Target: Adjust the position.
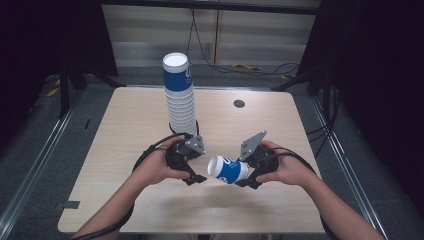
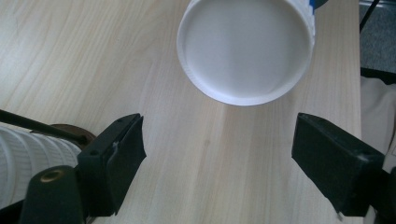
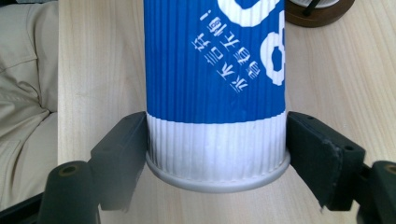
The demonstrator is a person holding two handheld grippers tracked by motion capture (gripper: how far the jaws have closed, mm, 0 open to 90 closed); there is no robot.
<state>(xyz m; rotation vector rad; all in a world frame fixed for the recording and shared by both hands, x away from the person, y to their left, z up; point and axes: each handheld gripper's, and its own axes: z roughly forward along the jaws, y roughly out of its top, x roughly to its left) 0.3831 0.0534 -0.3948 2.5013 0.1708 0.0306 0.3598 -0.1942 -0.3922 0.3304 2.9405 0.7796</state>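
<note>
While two bare hands hold the tools low over the table (image 1: 125, 130), the left gripper (image 1: 189, 165) has its black jaws spread wide with nothing between them. Just behind it stands one tall stack of cups (image 1: 179, 95), round and ribbed, blue at the top and white lower down; I cannot count how many are in it. To the right, the right gripper (image 1: 248, 172) squeezes one single cup (image 1: 228, 169) near its base rim, both jaws touching its sides. That cup is ribbed paper, blue with white writing, tipped on its side above the table with its white open mouth facing the left gripper. The table is pale wood with soft rounded corners. Around it the floor is grey and the room is dark.
</note>
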